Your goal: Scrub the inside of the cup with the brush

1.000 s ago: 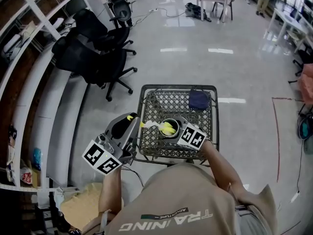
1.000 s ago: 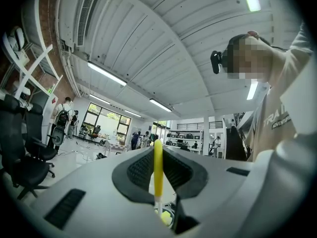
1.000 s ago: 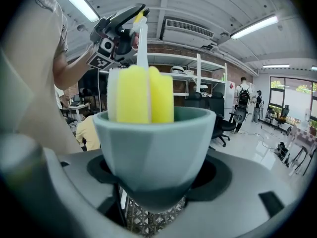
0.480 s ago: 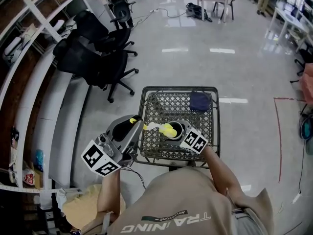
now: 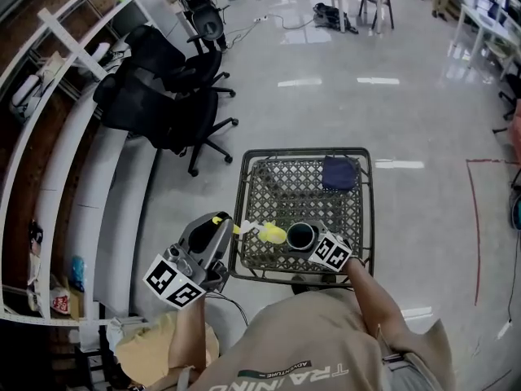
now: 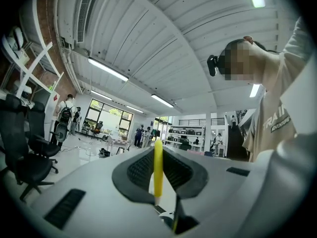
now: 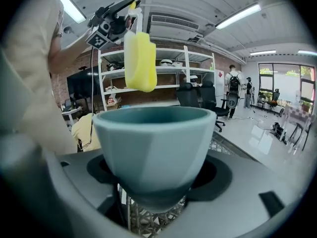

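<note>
A teal cup (image 7: 154,145) stands upright between the jaws of my right gripper (image 7: 157,175), which is shut on it above the wire table (image 5: 260,259). From the head view the cup (image 5: 300,235) shows a dark inside. My left gripper (image 5: 221,228) is shut on the handle of a brush (image 6: 158,168). Its yellow head (image 5: 274,234) hangs just left of the cup, outside it. In the right gripper view the yellow brush head (image 7: 139,60) sits above the cup's rim, to the left.
A dark blue cloth (image 5: 339,172) lies at the table's far right corner. Black office chairs (image 5: 167,96) stand on the floor to the far left, beside curved white shelving (image 5: 49,177).
The brush head has come out of the cup and moved left, now clear of the rim. The cup stays held over the table's near edge.
</note>
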Available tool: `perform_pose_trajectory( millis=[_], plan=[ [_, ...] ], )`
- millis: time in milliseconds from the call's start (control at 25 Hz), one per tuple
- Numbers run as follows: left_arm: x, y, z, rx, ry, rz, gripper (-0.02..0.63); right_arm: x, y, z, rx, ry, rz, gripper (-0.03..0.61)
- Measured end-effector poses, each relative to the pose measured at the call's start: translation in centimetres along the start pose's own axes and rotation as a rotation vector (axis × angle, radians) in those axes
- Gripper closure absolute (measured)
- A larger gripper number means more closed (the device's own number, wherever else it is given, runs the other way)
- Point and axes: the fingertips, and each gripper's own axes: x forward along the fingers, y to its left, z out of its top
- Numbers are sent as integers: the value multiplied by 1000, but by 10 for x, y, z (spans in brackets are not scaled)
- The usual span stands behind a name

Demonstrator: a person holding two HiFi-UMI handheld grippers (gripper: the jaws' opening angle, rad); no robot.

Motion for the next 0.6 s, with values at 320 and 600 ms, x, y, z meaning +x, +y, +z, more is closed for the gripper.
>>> perform_pose_trajectory(
  millis=[320, 600],
  plan=[
    [-15, 13, -54, -59, 15, 127, 561, 6, -13, -45, 53, -34, -25, 190],
    [-36, 12, -101, -98, 52, 224, 561, 50, -42, -90, 133, -12, 11, 190]
  ],
)
